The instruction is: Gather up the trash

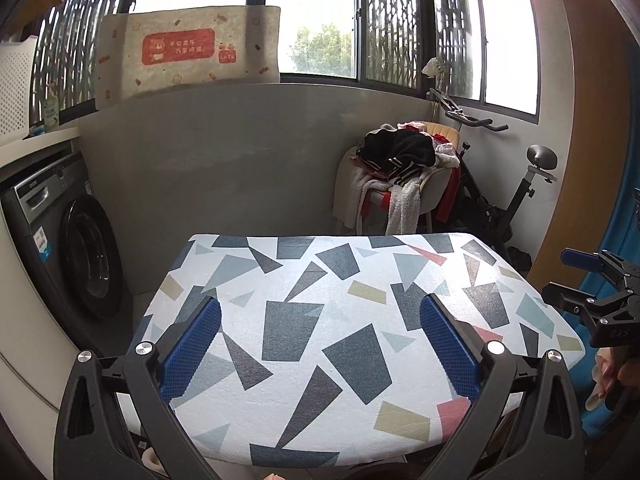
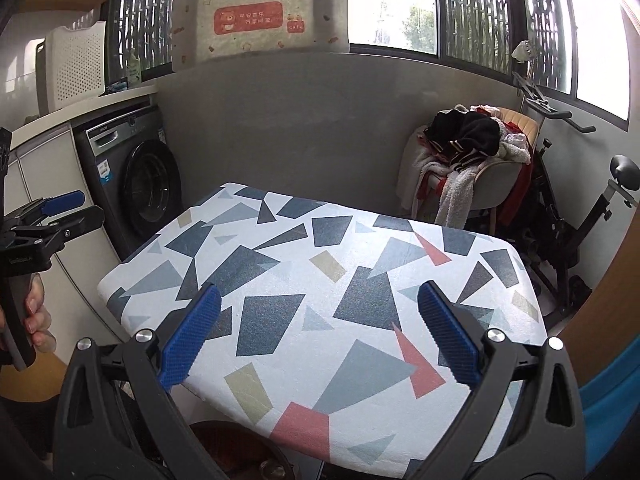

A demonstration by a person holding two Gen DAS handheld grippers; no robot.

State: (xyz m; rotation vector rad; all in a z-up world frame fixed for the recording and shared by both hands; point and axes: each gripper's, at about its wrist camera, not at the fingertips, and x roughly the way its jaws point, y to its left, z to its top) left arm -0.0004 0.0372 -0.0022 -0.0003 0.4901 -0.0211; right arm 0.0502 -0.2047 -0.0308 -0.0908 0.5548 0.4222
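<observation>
No trash shows in either view. My left gripper (image 1: 320, 320) is open and empty, its blue pads wide apart above the near part of a board (image 1: 320, 360) covered in a geometric print. My right gripper (image 2: 320, 316) is also open and empty above the same board (image 2: 320, 280). The right gripper shows from the side at the right edge of the left wrist view (image 1: 592, 280). The left gripper shows at the left edge of the right wrist view (image 2: 52, 220), held in a hand.
A grey washing machine (image 1: 76, 248) stands at the left under a white counter (image 2: 80, 108). A chair piled with clothes (image 1: 400, 168) and an exercise bike (image 1: 516, 196) stand at the back right. A grey low wall (image 1: 220, 152) runs under the windows.
</observation>
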